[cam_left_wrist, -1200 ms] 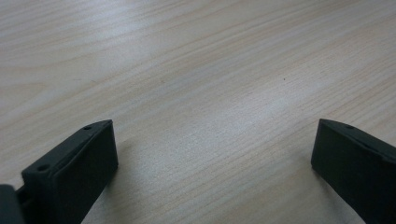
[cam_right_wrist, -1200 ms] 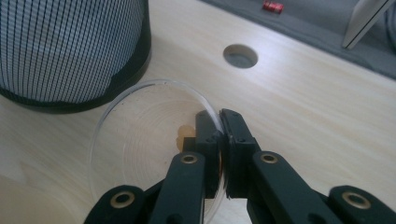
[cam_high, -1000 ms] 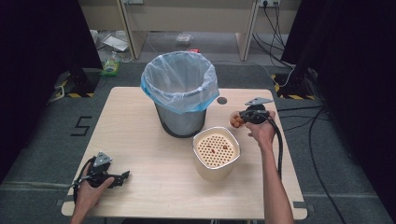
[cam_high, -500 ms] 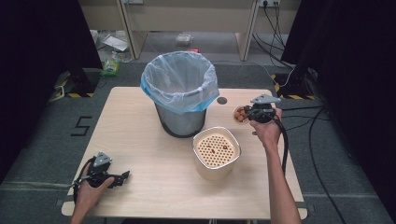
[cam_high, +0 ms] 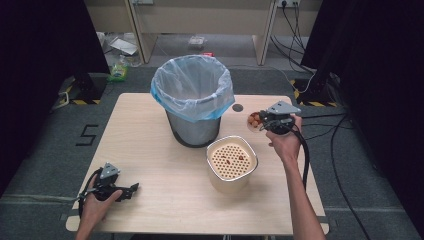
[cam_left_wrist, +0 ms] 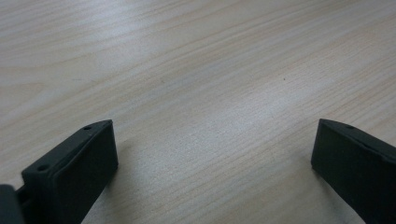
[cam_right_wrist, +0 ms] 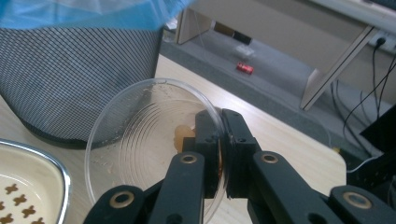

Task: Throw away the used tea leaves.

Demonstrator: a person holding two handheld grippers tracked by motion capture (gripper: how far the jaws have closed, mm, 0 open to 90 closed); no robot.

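Holding step: the right gripper point(cam_high: 266, 121) carries a clear dish point(cam_right_wrist: 149, 144) of brown bits, likely bound for the strainer pot point(cam_high: 232, 161) or bin point(cam_high: 194, 95).
Next move: I'd guess tipping it over one of them without spilling.
Right jaws: pinched tight on the dish's rim, right of the bin.
Left gripper point(cam_high: 131, 188): rests on the table point(cam_high: 150, 145), jaws wide apart, empty.

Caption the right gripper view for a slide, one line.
Right gripper pinches the rim of a tilted clear plastic dish beside the mesh bin.
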